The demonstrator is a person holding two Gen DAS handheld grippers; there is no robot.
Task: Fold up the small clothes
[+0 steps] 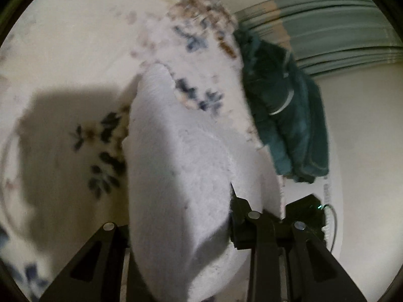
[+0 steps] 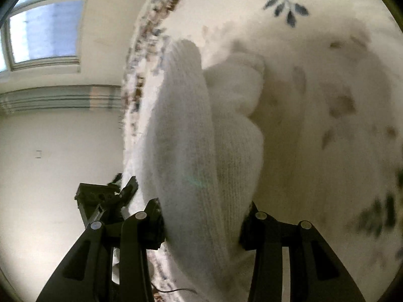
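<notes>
A white knitted garment (image 1: 181, 166) lies on a cream floral rug (image 1: 75, 50) and rises toward both cameras. My left gripper (image 1: 180, 226) is shut on one edge of it, the cloth bunched between the jaws. My right gripper (image 2: 201, 226) is shut on another part of the same white garment (image 2: 196, 138), which folds over itself in thick ribbed layers. The other gripper (image 2: 105, 196) shows at the left of the right wrist view, beside the cloth edge.
A dark teal garment (image 1: 284, 105) lies folded at the rug's far edge. Beyond the rug (image 2: 314, 75) are a pale floor (image 2: 50, 151), a green striped baseboard (image 1: 340, 32) and a window (image 2: 42, 30). A thin cable (image 1: 332, 224) lies on the floor.
</notes>
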